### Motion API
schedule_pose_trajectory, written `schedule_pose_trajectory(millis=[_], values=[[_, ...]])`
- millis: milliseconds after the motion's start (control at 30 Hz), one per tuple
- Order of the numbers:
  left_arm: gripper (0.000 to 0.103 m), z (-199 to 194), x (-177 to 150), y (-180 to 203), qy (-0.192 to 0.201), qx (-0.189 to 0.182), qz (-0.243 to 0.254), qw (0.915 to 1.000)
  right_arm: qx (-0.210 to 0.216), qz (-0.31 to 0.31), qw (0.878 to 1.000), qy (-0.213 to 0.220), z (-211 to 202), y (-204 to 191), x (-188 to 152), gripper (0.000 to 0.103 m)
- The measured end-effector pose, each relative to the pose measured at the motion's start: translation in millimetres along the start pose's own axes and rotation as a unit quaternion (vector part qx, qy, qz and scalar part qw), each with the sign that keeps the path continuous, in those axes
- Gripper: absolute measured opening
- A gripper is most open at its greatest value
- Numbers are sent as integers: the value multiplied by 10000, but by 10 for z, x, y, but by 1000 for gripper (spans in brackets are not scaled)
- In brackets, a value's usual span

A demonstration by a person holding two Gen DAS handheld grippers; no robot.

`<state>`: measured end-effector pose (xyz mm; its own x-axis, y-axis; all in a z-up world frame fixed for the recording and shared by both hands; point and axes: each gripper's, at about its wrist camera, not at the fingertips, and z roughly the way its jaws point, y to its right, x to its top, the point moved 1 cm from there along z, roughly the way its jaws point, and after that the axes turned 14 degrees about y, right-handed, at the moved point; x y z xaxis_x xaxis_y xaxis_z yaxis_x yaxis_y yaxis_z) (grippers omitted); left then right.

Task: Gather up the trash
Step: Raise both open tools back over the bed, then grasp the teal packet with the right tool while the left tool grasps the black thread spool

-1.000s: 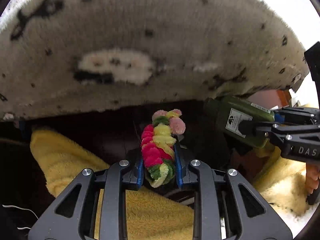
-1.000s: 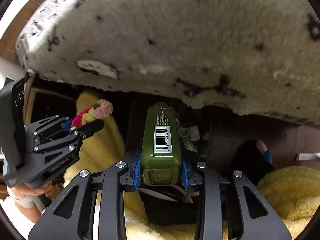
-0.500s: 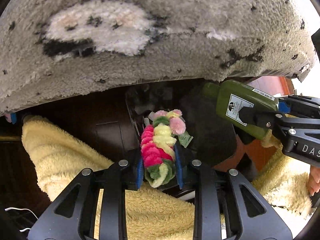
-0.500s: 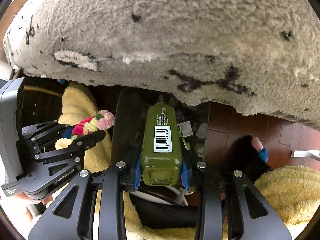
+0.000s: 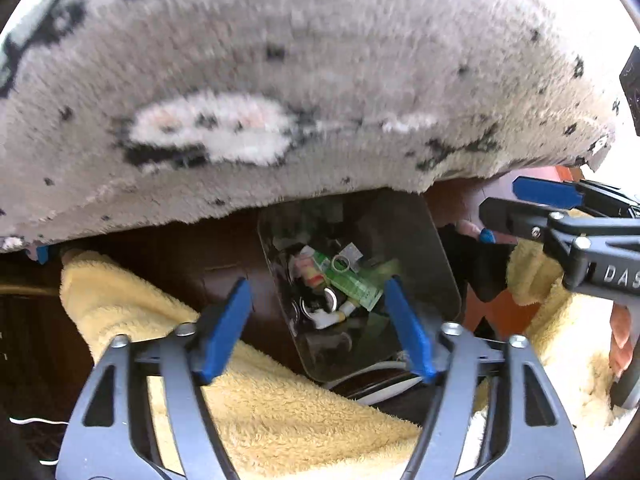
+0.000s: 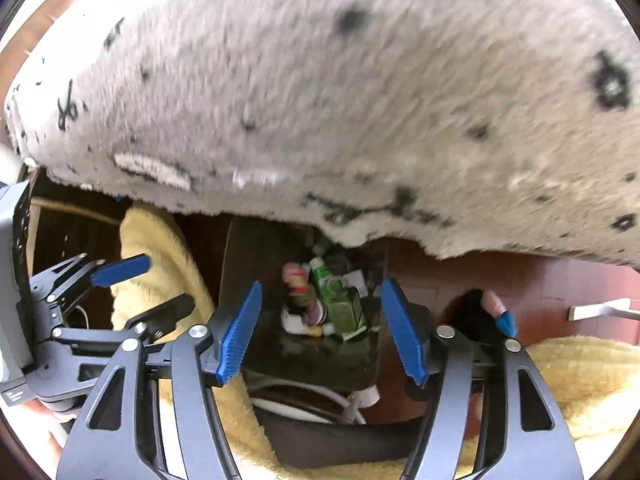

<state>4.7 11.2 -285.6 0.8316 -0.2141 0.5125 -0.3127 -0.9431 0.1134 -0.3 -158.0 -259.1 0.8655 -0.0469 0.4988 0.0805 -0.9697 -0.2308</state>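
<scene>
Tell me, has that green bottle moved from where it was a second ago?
Yes. The green bottle left the right gripper, whose jaws are opening, and lies down in the dark bin.

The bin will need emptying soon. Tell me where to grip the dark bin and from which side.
Probably the dark bin's long wall on the right in the left wrist view, pinched from straight above, straddling the rim. It is thin and upright, the trash lies away from it, and the grey rug overhangs the far end.

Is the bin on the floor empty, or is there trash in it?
Not empty. The bin holds a small heap of trash: a green bottle, a colourful fuzzy thing and some scraps lie at its bottom.
</scene>
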Motion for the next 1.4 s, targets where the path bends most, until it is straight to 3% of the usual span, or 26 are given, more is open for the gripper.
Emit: schedule_pose_trajectory(millis=[67,233,533,833,1100,1400], values=[[84,-95,51,3,123,31,42,9999,-59,-4,9998,200,-106,23,48,77],[95,-345,196,130,429,19,148,9990,-138,-3,9978,649,-380,109,189,92],[95,-774,552,245,1071,-2,298,9938,-53,58,9932,1165,-744,246,460,95],[95,-979,1010,60,1544,151,214,9877,-214,-100,9855,1681,-1018,303,925,95],[95,-985,1578,-162,1816,366,183,9825,-370,-184,9788,2005,-986,318,1610,95],[95,-603,2170,-364,1719,441,190,9839,-226,-193,9771,2107,-622,242,2493,95]])
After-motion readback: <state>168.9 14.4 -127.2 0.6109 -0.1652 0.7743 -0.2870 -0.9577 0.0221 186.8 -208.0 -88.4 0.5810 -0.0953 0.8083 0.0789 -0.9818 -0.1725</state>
